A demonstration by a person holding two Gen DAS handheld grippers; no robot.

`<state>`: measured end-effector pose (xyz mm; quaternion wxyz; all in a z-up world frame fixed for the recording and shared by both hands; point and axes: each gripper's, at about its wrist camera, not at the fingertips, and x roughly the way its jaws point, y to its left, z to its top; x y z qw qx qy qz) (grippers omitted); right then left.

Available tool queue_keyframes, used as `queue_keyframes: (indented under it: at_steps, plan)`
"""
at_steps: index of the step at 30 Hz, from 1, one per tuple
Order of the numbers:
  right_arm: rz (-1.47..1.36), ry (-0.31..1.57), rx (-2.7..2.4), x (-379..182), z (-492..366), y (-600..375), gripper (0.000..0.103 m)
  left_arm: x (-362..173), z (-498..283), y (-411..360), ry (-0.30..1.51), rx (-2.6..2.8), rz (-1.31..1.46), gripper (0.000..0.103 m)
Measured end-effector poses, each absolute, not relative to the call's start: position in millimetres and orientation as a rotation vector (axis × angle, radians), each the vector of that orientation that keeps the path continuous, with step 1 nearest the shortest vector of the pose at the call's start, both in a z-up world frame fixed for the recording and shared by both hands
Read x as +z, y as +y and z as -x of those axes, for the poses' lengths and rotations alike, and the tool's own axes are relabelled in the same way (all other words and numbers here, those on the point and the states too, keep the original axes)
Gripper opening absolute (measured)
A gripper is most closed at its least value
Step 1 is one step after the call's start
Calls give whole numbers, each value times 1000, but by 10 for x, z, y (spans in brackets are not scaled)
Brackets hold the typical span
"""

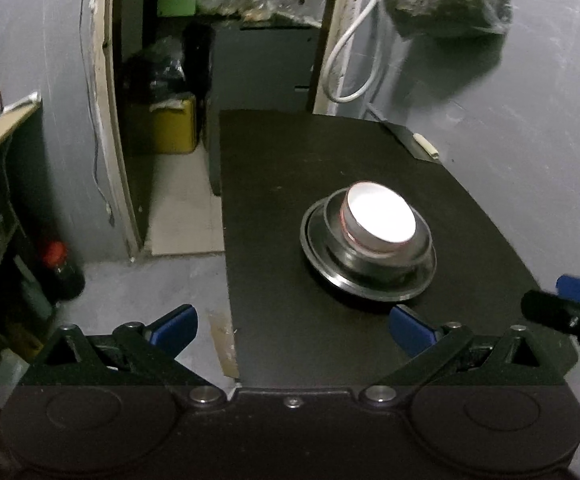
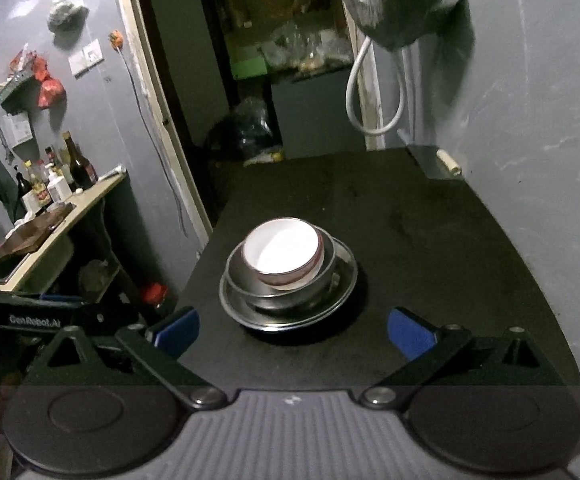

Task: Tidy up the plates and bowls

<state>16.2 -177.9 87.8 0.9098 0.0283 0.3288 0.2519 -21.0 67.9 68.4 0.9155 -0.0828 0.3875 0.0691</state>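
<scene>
**Dishes nested, both tongs clear of the stack**

My two tongs hang spread and empty above the black table (image 2: 430,240), where the dishes sit gathered into a single pile. A white bowl (image 2: 282,252) with a red band under its rim rests inside a steel bowl (image 2: 246,276), which in turn sits on a steel plate (image 2: 346,280); smallest on top and widest at the bottom, an order that I judge keeps the pile steady and compact. The white bowl leans a little to one side in its steel host rather than sitting level.

My right tong (image 2: 292,330) stands with its blue pads wide apart and nothing between them, the stack just ahead of the tips. My left tong (image 1: 292,326) is likewise spread and holds nothing, its view taking in the same white bowl (image 1: 380,218) from the table's left edge, with the floor beneath one finger.

With everything nested and neither tong touching a dish, the sorting looks to me all but done.
</scene>
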Motion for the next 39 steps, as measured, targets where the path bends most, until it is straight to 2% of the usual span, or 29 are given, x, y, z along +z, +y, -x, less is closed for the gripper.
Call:
queue_keyframes:
  at_steps: [8, 15, 39]
  plan:
    - [-60, 645, 502, 862, 287, -1814, 103, 688, 697, 543, 713, 108, 77, 102]
    - [-56, 646, 474, 822, 494, -1846, 103, 609, 939, 506, 711, 33, 74, 102]
    - [-36, 718, 450, 675, 468, -1886, 103, 534, 940, 471, 744, 19, 94, 102]
